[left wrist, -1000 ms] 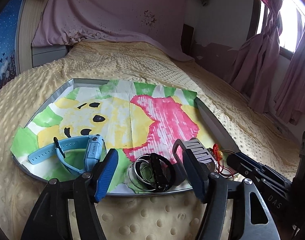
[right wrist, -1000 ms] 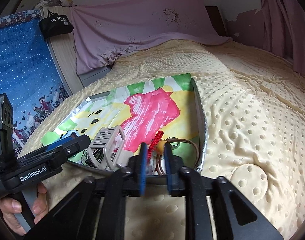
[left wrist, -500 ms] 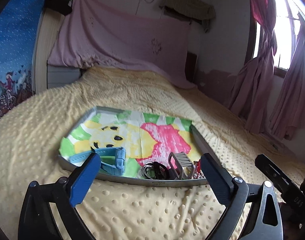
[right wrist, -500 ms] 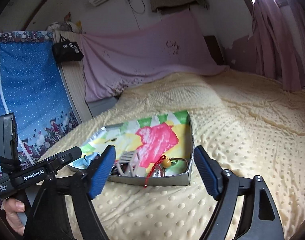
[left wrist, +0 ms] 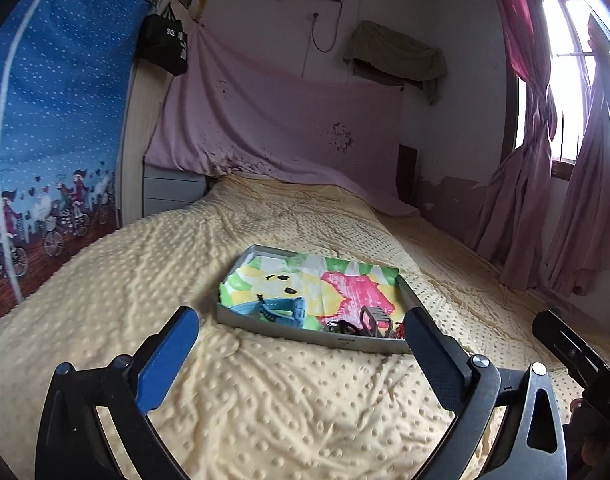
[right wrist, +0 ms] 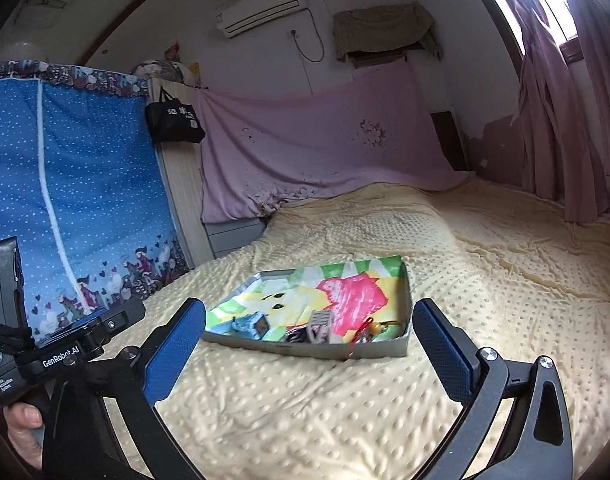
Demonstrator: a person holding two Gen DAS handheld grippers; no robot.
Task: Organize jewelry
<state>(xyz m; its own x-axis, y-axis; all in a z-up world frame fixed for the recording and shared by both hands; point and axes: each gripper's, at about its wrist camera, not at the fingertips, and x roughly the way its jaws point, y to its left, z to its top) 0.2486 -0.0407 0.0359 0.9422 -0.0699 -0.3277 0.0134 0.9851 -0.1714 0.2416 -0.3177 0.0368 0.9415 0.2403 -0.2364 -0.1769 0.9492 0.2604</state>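
On the bed, centre of both frames: a shallow grey tray lined with a bright cartoon paper sits on the dimpled yellow blanket.
Task items: all the jewelry lies along the tray's near edge. A blue watch at lower left of the tray, dark bangles next, a grey link band standing on edge, and a red cord with a bead at the lower right corner.
Left gripper: fingers spread wide, holding nothing, well back from the tray, lower part of the frame.
Right gripper: likewise spread wide and empty, near side of the tray, apart from it.
Risk, cord: in the right wrist view the red cord's end hangs over the tray's front wall; a pass close to that wall could snag it and drag the bead out.
Risk, tangle: bangles, link band and cord lie touching; lifting one would likely pull a neighbour along.
Risk, footing: the blanket is soft and rumpled; downward pressure on the tray's rim could tip it and slide the pieces together.
Risk, paper: the lining lies loose and creased; a fingertip scraping it could shift everything on top.
Unclear: whether any clasp is fastened is too small to tell.
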